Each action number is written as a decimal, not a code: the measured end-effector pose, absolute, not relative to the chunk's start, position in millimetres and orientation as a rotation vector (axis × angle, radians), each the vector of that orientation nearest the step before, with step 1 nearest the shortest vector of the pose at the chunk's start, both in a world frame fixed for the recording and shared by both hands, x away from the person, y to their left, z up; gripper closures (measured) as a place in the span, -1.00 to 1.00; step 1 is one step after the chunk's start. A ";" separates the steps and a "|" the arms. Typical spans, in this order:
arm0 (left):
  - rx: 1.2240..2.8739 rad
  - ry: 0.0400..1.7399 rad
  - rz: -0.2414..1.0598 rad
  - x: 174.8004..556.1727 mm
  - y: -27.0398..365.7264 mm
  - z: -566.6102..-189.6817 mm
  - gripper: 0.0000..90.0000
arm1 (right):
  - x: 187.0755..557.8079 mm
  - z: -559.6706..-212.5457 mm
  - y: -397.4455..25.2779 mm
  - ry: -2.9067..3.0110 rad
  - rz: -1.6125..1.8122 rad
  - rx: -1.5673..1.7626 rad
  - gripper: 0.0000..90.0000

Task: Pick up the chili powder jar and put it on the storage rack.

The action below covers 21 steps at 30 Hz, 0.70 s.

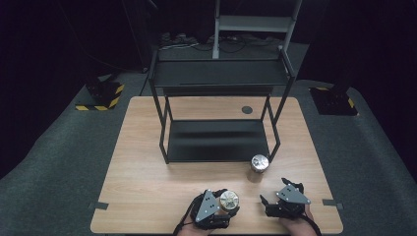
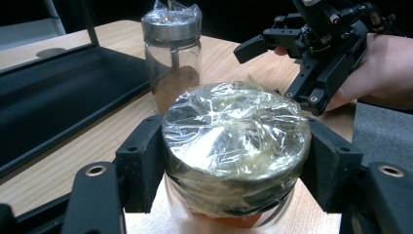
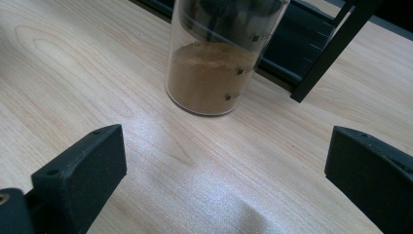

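- Wooden table [image 1: 147, 162], dark room; black shelf rack [image 1: 216, 140] at centre.
- Left gripper [image 2: 234, 161] clamped on foil-capped spice jar [image 2: 236, 146] (likely for shelving).
- Right gripper [image 3: 219, 180] jaws apart, aimed at second spice jar [image 3: 214, 73].

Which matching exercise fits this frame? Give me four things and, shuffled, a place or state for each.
Things:
1. left gripper
2. right gripper
3. second jar
4. black shelf rack

Places or states:
A. stands free on the table by the rack's front right leg
B. jaws spread, nothing between them
C. stands at the middle of the table
D. jaws closed on a foil-topped jar

Pairs: 1-D, 2-B, 3-A, 4-C
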<state>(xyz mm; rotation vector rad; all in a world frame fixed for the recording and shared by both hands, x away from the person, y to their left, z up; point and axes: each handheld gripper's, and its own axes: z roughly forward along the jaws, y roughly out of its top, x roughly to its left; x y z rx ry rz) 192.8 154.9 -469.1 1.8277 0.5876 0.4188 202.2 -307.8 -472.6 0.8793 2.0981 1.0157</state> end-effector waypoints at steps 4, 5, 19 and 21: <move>1.805 0.613 0.434 191.2 159.4 -468.0 -0.26 | 202.0 -472.4 -306.8 2.100 1.010 0.877 -0.99; 1.799 0.621 0.436 191.0 160.9 -467.8 -0.26 | 202.0 -472.5 -306.9 2.100 1.010 0.876 -0.99; 1.746 0.723 0.523 184.3 195.4 -460.4 -0.23 | 201.9 -472.5 -306.9 2.097 1.011 0.880 -0.99; 1.741 0.731 0.534 183.5 198.4 -459.9 -0.23 | 202.0 -472.5 -307.0 2.097 1.011 0.881 -0.99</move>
